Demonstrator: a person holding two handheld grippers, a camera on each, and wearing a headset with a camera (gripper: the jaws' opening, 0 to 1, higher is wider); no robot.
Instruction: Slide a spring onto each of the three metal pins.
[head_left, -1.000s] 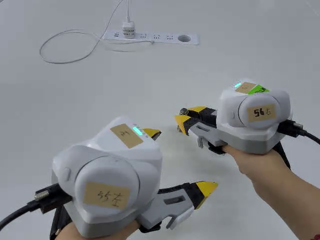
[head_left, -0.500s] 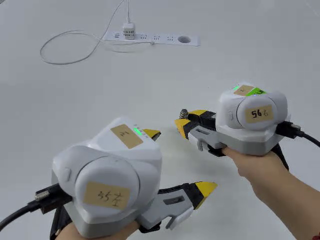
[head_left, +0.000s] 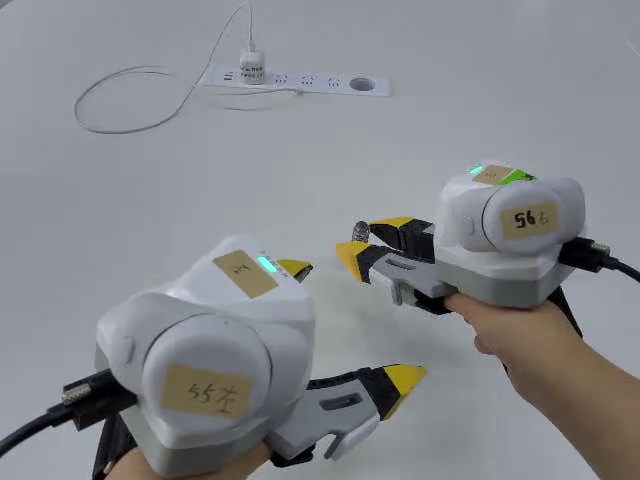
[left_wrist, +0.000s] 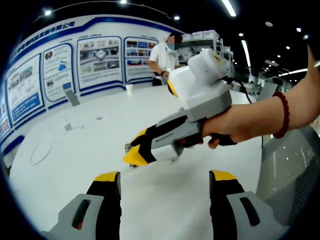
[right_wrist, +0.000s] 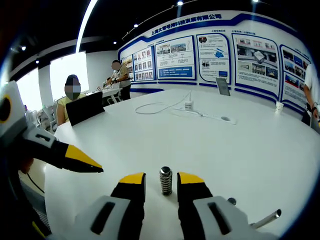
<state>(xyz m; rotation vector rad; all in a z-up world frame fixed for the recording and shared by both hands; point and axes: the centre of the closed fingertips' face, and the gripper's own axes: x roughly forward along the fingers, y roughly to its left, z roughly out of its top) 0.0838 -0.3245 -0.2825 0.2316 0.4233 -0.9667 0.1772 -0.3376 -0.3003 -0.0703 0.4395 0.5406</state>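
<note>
The fingers of the right gripper were closed on a spring, its long axis crosswise to the jaws. A metal pin lay on the table, nearest that gripper, just right of its jaws. The left gripper stood wide open, empty.

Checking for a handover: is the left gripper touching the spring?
Apart. The left gripper view shows the left gripper, jaws open, well short of the spring at the tips of the right gripper.

Bright even light from ceiling strips, soft shadows on white counter, sharp focus, fisheye bending toward round views' edges.
</note>
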